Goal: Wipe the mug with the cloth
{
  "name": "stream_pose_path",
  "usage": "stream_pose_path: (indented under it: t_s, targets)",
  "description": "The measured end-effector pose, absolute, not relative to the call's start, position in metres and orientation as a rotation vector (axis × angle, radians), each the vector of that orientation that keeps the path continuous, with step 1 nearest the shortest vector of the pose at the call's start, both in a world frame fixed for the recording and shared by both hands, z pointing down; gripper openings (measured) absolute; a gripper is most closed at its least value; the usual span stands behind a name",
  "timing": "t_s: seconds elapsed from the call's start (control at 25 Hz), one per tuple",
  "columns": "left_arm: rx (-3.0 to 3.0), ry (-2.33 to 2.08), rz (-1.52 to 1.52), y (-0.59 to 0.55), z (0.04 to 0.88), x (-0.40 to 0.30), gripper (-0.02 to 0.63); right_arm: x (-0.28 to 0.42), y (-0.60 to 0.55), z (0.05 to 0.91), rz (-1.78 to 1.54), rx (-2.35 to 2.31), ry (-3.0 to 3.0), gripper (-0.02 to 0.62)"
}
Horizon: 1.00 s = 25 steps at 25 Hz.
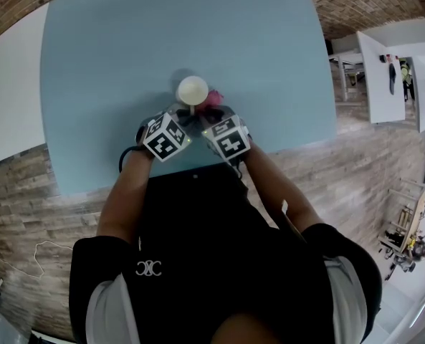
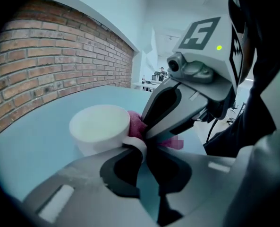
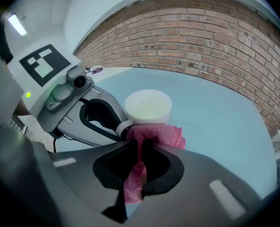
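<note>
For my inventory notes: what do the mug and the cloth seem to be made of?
The mug looks like glazed ceramic, perhaps plastic: white, smooth, thick rim. The cloth seems terry or microfibre: pink, fuzzy pile, soft folds.

no word or number can be read anywhere. the only signs are black-and-white square markers on the left cube [image 1: 165, 137] of the left gripper [image 2: 142, 148] and the right cube [image 1: 227, 137] of the right gripper [image 3: 139, 143], and a small white interlaced emblem [image 1: 149, 268], near, on the person's black shirt [image 1: 205, 242].
</note>
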<state>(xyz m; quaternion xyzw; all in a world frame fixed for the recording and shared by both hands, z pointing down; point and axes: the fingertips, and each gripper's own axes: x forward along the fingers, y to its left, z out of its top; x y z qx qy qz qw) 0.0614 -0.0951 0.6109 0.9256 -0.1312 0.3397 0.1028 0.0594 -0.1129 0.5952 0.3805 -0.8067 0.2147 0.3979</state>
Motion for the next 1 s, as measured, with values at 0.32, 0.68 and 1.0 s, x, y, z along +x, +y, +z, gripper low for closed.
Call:
stream_pose_path:
  t_s: [0.32, 0.68, 1.0]
  targets:
    - [2.746, -0.323, 1.017, -0.082, 0.613, 0.052, 0.037, 0.076, -0.121, 0.609, 0.599, 0.986, -2.015, 0.038]
    - [2.78, -0.119, 1.124, -0.058, 0.613, 0.044, 0.035, 0.096, -0.153, 0.572, 0.635, 1.055, -2.168, 0.038]
    - [2.744, -0.14, 1.112, -0.058, 0.616, 0.04, 0.037, 0.088, -0.142, 0.584, 0.718, 1.009, -2.185, 0.038]
